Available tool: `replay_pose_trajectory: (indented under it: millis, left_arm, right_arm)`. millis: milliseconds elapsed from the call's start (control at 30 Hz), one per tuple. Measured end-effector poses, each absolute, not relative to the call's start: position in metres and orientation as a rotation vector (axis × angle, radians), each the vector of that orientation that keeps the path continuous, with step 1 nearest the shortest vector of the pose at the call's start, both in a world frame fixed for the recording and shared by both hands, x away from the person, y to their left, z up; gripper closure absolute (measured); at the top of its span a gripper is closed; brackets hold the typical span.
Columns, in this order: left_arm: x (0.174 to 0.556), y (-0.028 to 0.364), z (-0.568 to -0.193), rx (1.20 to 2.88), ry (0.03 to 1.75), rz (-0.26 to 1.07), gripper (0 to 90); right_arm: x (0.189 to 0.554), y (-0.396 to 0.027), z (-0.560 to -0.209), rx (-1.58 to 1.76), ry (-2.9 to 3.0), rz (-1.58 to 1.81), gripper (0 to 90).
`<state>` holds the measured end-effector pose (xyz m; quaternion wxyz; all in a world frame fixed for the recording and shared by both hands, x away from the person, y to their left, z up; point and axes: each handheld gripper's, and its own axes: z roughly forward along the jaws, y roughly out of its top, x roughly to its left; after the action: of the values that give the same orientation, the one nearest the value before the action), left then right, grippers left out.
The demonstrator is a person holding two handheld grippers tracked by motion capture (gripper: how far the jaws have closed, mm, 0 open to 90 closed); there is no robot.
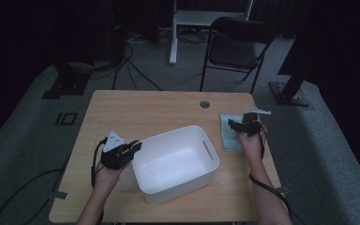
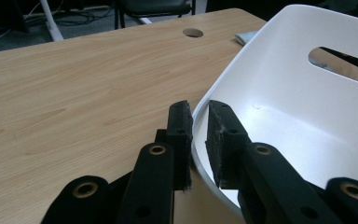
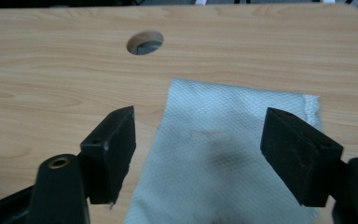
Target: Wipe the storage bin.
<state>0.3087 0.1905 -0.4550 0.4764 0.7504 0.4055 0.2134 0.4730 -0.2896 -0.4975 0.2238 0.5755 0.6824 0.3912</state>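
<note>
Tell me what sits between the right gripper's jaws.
The pale cloth lies flat on the table between the right gripper's open jaws, untouched, in the right gripper view.

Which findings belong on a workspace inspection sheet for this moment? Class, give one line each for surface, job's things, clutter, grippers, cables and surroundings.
Surface: wooden table, light grain, round hole near its far edge.
Job's things: white bin at centre, empty inside; pale cloth flat on the table to its right.
Clutter: nothing seen.
Grippers: left tool clamped on the bin's rim, one jaw outside, one inside; right tool wide open over the cloth, not gripping it.
Cables: one trails from each tool; more lie on the floor behind.
Surroundings: dark room, folding chair beyond the table, grey floor.
</note>
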Motion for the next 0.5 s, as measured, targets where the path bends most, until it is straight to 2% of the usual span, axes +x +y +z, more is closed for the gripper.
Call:
replay_pose_trajectory:
  millis: [500]
  left_arm:
    - [0.309,0.190,-0.455,1.828,0.992,0.521,80.1]
  right_arm:
    - [0.510,-0.288,-0.521,1.680,1.847,0.994,24.1]
